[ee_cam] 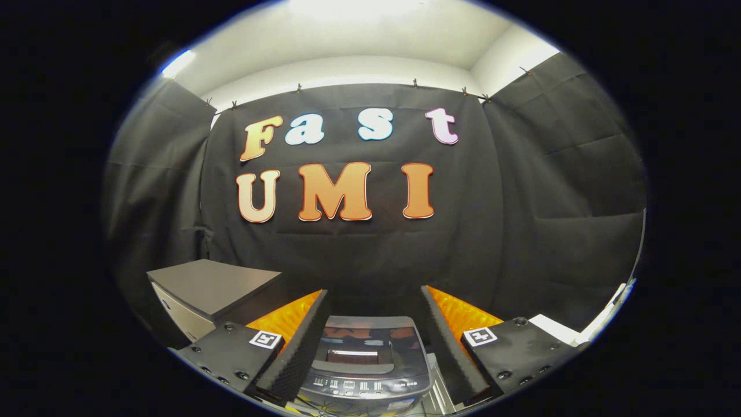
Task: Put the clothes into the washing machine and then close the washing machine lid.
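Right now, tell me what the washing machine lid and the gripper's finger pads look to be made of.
Washing machine lid: probably smooth, glossy plastic or glass; it mirrors the wall behind. It lies shut.
Finger pads: seemingly dark ribbed foam or rubber, matte, with fine ridges; the outer faces behind them look like textured orange plastic. The gripper is open, the washer showing between its fingers.

The gripper [370,347] is hovering with fingers spread wide, the washing machine [366,364] sitting between them, its lid [366,341] apparently down.
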Available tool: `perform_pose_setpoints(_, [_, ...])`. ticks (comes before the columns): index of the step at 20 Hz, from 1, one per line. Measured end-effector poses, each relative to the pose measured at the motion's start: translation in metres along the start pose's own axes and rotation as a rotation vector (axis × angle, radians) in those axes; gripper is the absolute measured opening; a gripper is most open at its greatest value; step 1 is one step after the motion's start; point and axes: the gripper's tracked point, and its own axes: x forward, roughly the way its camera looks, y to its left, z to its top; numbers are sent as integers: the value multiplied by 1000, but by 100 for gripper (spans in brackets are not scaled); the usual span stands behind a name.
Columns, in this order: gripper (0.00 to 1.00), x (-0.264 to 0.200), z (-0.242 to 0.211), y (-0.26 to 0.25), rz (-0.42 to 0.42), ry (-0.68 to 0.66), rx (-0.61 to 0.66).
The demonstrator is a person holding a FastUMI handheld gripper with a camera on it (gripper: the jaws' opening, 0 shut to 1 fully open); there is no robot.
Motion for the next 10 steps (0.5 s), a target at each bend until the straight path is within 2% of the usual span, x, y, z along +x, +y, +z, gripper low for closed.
perform_pose_setpoints(2, [98, -37, 9, 0, -11, 4, 25])
perform_pose_setpoints(7, [98, -116, 25, -19, -111, -6, 28])
perform_pose_setpoints(10, [98, -149, 28, -35, -167, -5, 31])
